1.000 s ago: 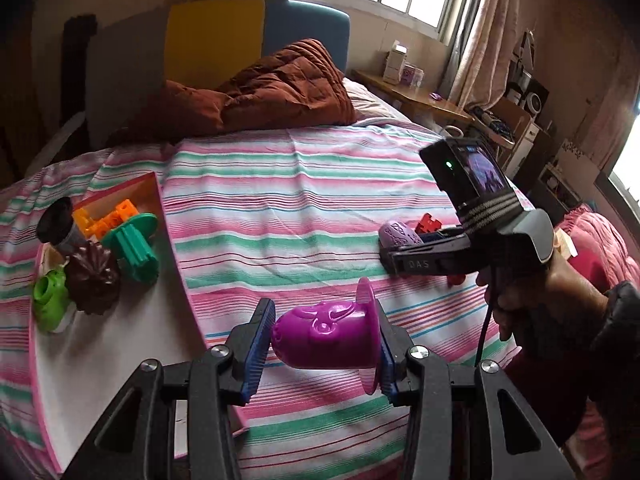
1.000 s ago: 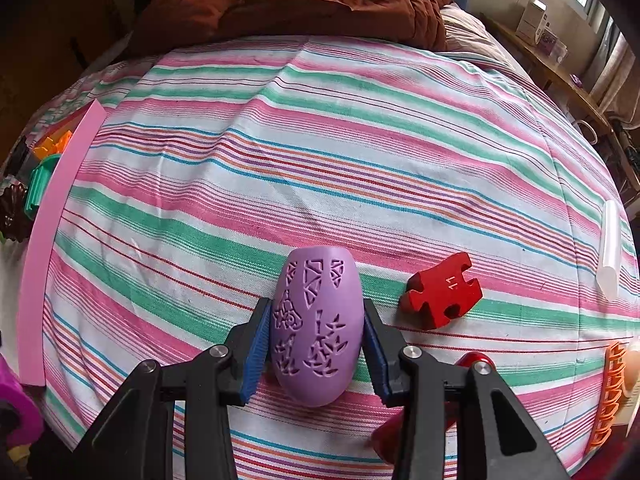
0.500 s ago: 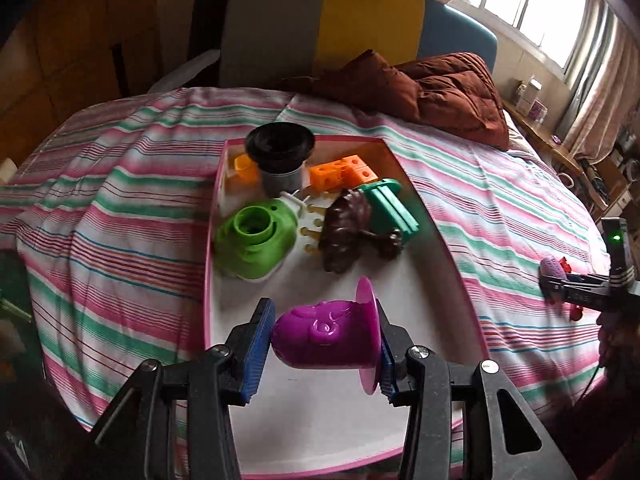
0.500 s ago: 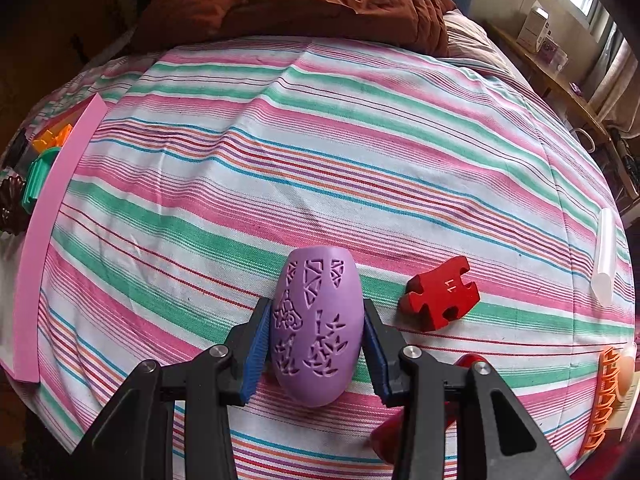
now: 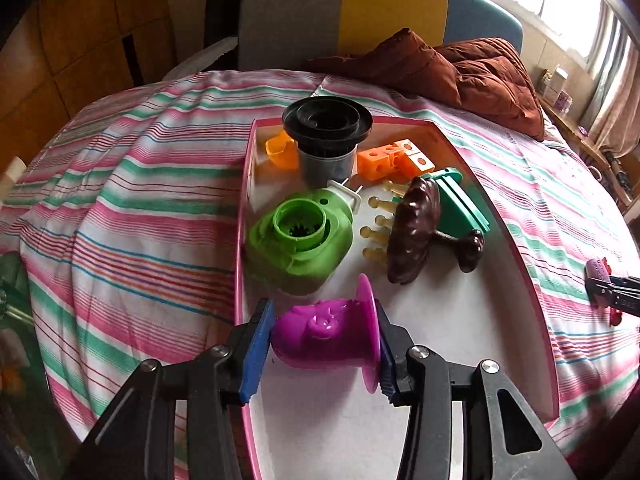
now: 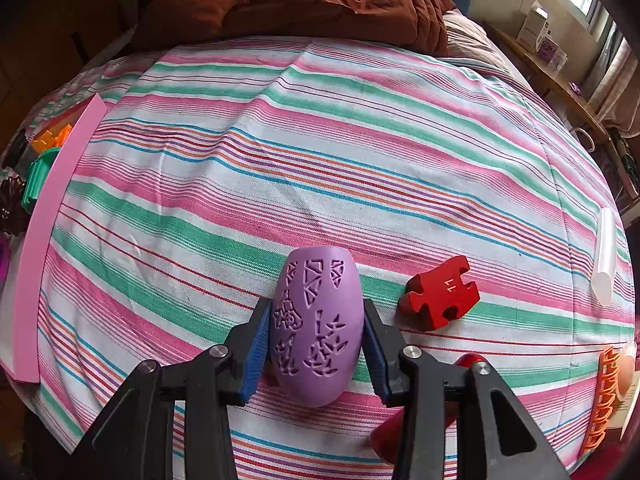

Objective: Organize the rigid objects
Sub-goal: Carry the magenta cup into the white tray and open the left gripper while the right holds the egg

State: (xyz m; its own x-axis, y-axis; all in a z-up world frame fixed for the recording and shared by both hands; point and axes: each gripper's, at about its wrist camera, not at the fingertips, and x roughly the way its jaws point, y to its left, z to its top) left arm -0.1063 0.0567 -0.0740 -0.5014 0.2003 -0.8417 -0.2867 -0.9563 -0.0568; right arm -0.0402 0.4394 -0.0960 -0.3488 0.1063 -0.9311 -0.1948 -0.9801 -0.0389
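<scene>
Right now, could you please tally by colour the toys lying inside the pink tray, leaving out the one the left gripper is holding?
Orange: 2, the scoop and the cube block
Black: 1, the funnel cup
Green: 1, the round housing
Teal: 1, the ridged piece
Brown: 1, the fluted piece
Total: 6

One pink tray [image 5: 516, 248] on bed. In tray: one black cup [image 5: 327, 140], one green round toy [image 5: 300, 240], one brown toy [image 5: 416, 232], one teal toy [image 5: 460, 204], three orange blocks [image 5: 394, 160]. One magenta toy [image 5: 328, 336] above tray. Right of tray: one purple egg [image 6: 318, 328], one red puzzle piece [image 6: 440, 298].
</scene>
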